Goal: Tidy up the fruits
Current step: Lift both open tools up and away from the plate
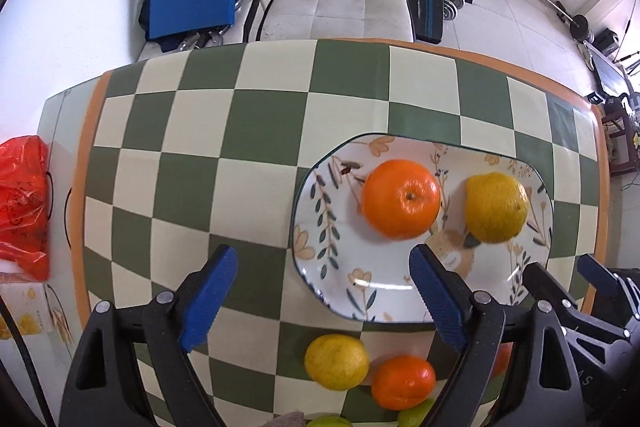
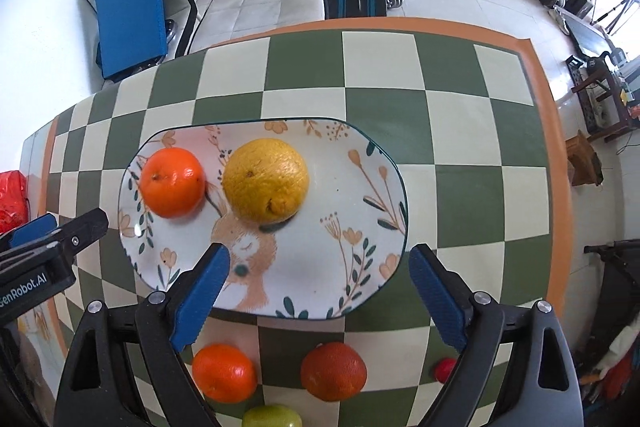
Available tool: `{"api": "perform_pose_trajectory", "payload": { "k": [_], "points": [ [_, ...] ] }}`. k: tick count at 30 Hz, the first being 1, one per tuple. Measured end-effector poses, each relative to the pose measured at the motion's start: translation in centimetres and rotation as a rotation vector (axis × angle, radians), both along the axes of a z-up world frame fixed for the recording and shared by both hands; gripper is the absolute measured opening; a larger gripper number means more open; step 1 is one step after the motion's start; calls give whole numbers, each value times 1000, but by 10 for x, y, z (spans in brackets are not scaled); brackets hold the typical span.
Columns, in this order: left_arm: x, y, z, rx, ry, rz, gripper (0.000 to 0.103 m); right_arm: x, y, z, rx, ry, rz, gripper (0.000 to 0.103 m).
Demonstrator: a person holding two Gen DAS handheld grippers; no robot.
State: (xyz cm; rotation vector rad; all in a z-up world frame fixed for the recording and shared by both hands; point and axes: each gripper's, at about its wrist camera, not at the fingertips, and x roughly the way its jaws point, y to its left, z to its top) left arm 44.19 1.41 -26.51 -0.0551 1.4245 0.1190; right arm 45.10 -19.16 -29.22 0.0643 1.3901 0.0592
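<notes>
1. Both the left gripper (image 1: 322, 297) and right gripper (image 2: 318, 293) hang with jaws spread, empty.
2. The plate (image 2: 360, 227) holds an orange (image 2: 173, 182) and lemon (image 2: 265, 179) (probably sorted there).
3. Loose fruit, including a lemon (image 1: 336, 361), waits on the checkered surface (image 1: 240, 131).

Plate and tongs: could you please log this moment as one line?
plate: orange, lemon | left tongs: open, empty | right tongs: open, empty
</notes>
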Motion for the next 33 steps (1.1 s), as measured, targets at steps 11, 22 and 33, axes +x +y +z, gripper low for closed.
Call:
{"api": "perform_pose_trajectory", "payload": {
  "k": [11,22,33],
  "points": [
    [-59,-11,51,15,-122,-22,88,-53,2,61,-40,-115,-12,94],
    [-121,-26,110,11,-242,-73,88,-127,-3,133,-41,-244,-7,94],
    [-178,-24,157,-8,-350,-77,88,-192,-9,187,-15,-336,-20,94]
  ]
}}
